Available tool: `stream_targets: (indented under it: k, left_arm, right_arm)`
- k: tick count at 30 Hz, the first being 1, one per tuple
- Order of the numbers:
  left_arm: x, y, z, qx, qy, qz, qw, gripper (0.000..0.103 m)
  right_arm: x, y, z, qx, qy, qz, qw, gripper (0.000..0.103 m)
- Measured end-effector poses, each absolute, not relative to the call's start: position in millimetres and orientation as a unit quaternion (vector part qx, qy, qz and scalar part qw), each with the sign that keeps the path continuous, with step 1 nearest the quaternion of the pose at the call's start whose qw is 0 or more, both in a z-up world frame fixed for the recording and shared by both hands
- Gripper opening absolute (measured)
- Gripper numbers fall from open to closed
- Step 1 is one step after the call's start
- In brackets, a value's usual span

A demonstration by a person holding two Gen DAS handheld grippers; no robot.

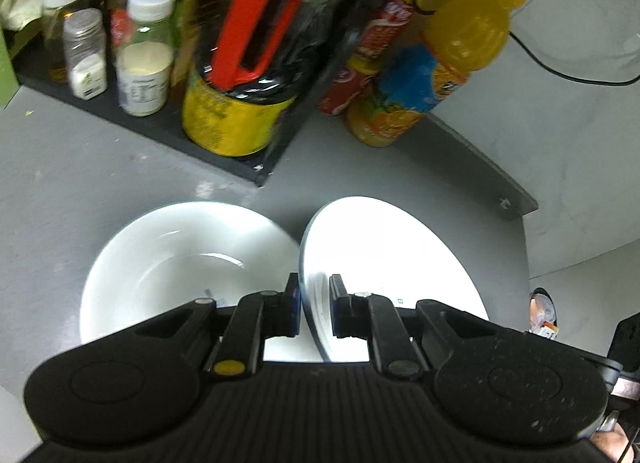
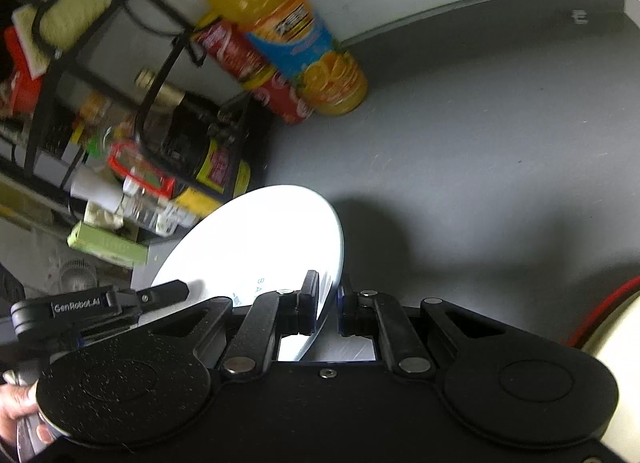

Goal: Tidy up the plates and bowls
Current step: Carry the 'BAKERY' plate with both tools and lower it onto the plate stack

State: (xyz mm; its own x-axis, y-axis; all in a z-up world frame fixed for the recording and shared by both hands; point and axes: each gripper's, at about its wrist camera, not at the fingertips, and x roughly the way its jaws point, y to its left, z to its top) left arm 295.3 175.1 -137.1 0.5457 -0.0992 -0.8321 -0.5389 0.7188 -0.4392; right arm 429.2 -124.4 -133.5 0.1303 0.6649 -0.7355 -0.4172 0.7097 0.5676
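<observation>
A white plate [image 1: 384, 247] hangs tilted on edge above the grey counter [image 1: 80, 183]. My left gripper [image 1: 316, 303] is shut on its near rim, one finger on each face. A white bowl [image 1: 180, 259] rests on the counter just left of the plate, almost touching it. In the right wrist view the same plate [image 2: 256, 243] shows a face with faint print, and my right gripper [image 2: 327, 303] is shut on its right rim. The left gripper [image 2: 120, 299] shows at the plate's far left edge.
A black rack [image 1: 224, 159] with jars and a large dark bottle [image 1: 240, 103] stands behind the bowl. An orange juice bottle [image 1: 436, 67] and a red can [image 1: 360, 71] stand beside it, near the wall. A black cable [image 1: 560, 71] trails right. The counter's edge [image 1: 516, 199] is close on the right.
</observation>
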Motion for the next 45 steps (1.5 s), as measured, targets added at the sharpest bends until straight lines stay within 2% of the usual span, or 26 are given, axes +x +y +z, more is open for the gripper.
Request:
stream_targets:
  k: [15,28,40,45]
  left_arm:
    - [265.6,205.1,-181.0,-0.379,0.472,0.171,0.777,0.012]
    - [245.3,216.0,-205.2,-0.399,0.477,0.196,0.758,0.017]
    - [238.6,222.7,-217.4,-0.381,0.491,0.220,0.752,0.021]
    - [240.8,226.1,-215.8,-0.358,0.492,0.232,0.759,0.018]
  right_arm:
    - [402.0,-90.6,-148.2,0.068,0.552,0.379,0.739,0.009]
    - [385.9,-74.3,-153.5,0.041,0.550,0.388,0.738,0.009]
    - [368.7,-52.4,-162.4,0.001,0.543,0.384,0.747,0.009]
    - [363.6,-50.3,-169.6,-0.007,0.545,0.378,0.749,0.008]
